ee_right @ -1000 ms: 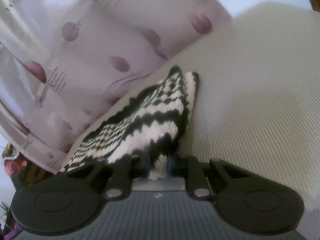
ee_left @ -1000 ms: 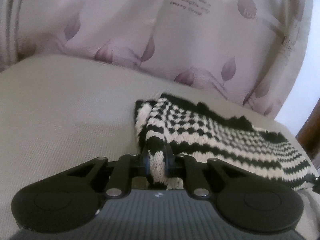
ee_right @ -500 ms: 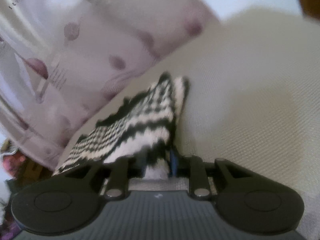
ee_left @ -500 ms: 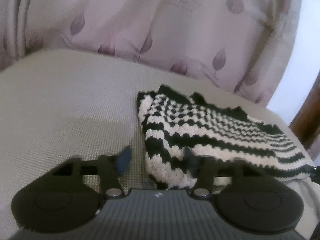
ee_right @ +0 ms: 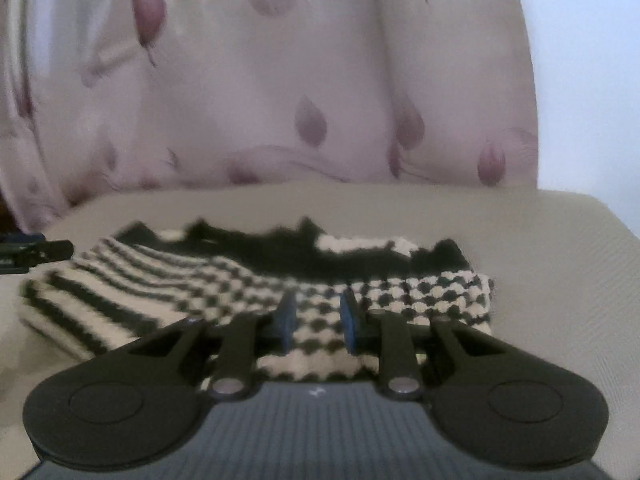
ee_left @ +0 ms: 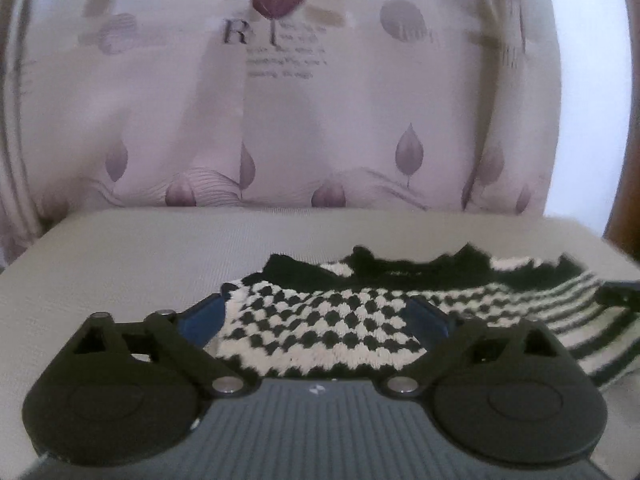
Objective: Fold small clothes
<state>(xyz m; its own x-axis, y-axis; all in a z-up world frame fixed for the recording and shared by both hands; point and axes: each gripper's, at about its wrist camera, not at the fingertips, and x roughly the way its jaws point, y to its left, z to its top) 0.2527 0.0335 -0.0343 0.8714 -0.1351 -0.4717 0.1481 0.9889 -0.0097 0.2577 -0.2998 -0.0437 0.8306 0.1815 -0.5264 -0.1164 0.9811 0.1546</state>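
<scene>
The left gripper (ee_left: 320, 314) has its jaws spread wide and opening further; its blue pads (ee_left: 206, 312) stand on either side of the checkered part of the knitted garment (ee_left: 320, 320) without pressing on it, so nothing is gripped. The right gripper (ee_right: 317, 322) has its jaws a narrow way apart, and its blue pads (ee_right: 287, 320) hover over the same knit with a clear gap between them; the cloth shows through the gap lying flat, not pinched.

The black-and-white knitted garment (ee_right: 248, 280) lies folded on the beige cushion (ee_left: 140, 264), checkered toward the near edge, striped to one side, and with a jagged black border along its far edge. In the left wrist view the other gripper's dark tip shows at the right edge, over the striped end; in the right wrist view the matching tip shows at the left edge.

Behind the cushion hangs a pale curtain (ee_left: 320, 128) printed with mauve leaves and some small lettering. No container appears in either view.
</scene>
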